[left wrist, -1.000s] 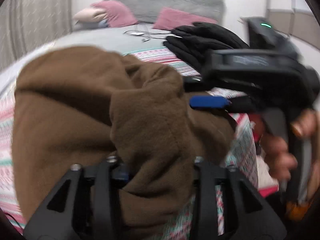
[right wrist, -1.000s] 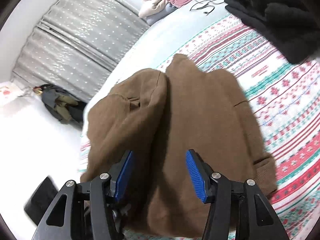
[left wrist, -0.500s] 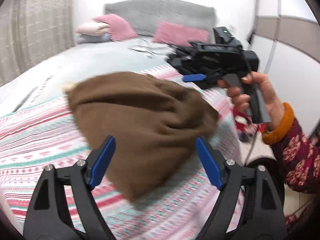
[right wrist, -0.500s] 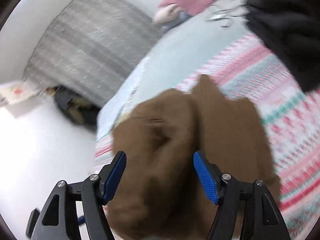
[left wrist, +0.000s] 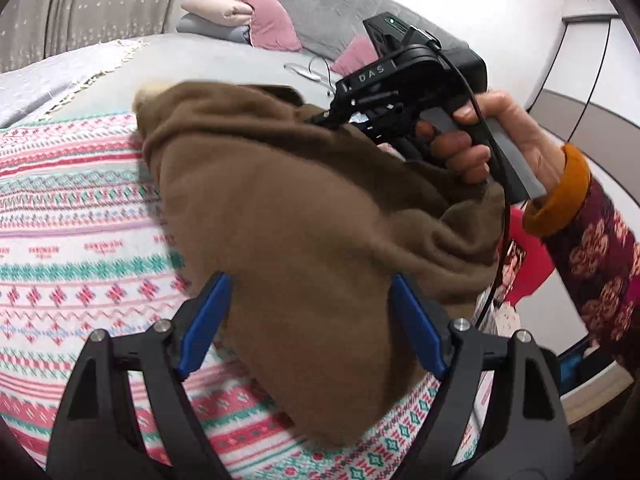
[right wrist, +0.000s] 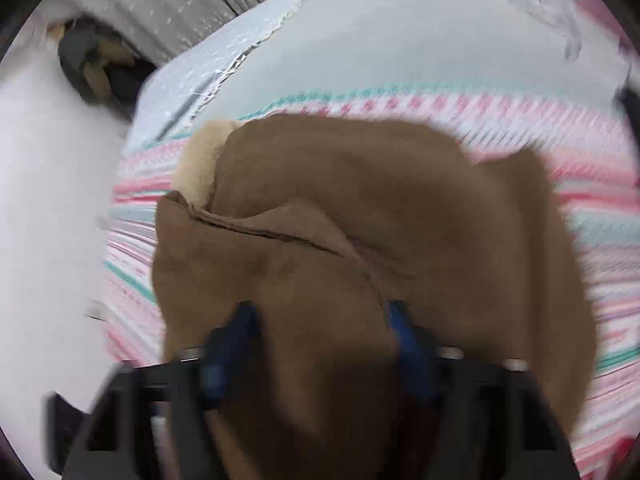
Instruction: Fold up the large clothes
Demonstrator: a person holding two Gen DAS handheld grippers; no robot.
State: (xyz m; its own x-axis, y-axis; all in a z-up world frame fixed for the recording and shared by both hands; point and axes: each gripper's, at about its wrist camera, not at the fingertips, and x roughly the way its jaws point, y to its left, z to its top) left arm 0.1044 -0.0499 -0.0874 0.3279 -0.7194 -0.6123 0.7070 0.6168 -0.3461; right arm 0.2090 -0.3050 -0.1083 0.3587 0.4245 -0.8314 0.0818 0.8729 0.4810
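I judge I'm mid-fold: my left tool (left wrist: 308, 320) is spread around the brown garment (left wrist: 304, 216) on the bed (left wrist: 80, 240), my right tool (right wrist: 320, 344) blurred, grip unclear; next, flatten it.

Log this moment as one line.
phase: mid-fold | left tongs: open, empty | right tongs: around brown garment, grip unclear from blur | garment: bunched on patterned blanket
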